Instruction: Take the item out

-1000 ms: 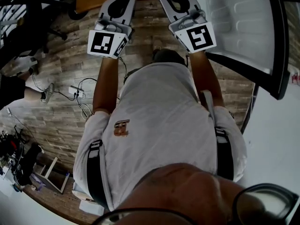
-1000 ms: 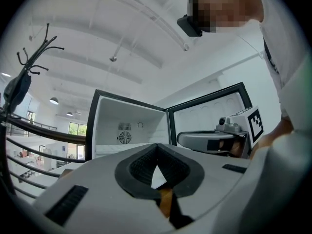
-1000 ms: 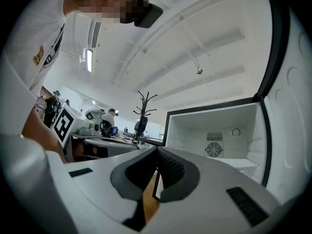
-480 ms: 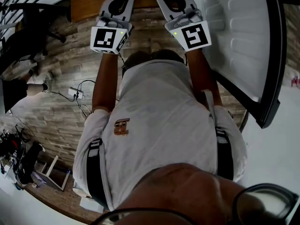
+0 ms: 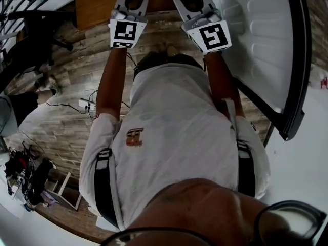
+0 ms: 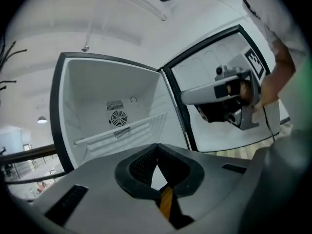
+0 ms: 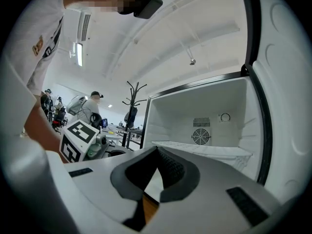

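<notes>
**Two clenched grippers raised before an open refrigerator compartment.**
The left gripper [image 6: 157, 152] and the right gripper [image 7: 156, 155] are each seen with dark, ribbed pads [image 6: 141, 165] pressed together and nothing held between them. The white, smooth-moulded compartment [image 6: 92, 89] lies ahead, between the two tools, and neither is clearly nearer. Its door [image 5: 256, 35] stands open on the right. A thin wire shelf [image 6: 127, 129] runs crosswise beneath a round fan grille [image 6: 118, 117]. No item is shown in any view, so its place and long axis cannot be told.

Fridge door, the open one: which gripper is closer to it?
Right. The right gripper is just beside the fridge door, by its white inner side. The left gripper is farther off, on the right gripper's other side.
</notes>
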Available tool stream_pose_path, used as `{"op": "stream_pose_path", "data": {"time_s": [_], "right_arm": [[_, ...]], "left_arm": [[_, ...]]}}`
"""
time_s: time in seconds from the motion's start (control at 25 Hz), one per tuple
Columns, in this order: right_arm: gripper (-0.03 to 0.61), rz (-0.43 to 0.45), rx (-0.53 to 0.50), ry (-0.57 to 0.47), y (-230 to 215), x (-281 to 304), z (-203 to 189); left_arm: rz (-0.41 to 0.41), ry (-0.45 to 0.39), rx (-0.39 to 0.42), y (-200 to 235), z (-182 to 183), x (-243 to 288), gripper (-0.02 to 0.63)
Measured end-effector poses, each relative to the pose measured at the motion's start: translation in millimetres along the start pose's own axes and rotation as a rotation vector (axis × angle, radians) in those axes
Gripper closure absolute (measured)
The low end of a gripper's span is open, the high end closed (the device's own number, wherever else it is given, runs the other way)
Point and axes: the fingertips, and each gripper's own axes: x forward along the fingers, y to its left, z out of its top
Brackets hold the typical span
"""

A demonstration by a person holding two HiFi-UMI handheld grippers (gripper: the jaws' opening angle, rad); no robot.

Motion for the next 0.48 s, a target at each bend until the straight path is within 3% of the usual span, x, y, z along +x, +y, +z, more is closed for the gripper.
{"op": "stream_pose_path", "data": {"time_s": [0.24,0.48], "right_arm": [[0.546,-0.042,0.027,0.103,-10.4,18.3,-17.9],[0.545,-0.074,0.019,0.139,-18.0,26.0,-35.6]], "left_arm": [[-0.066,0.068,0.158,3.9,-22.5,22.7,0.595],[-0.122,0.110,0.248,-7.5,-48.5,35.9,0.595]]}}
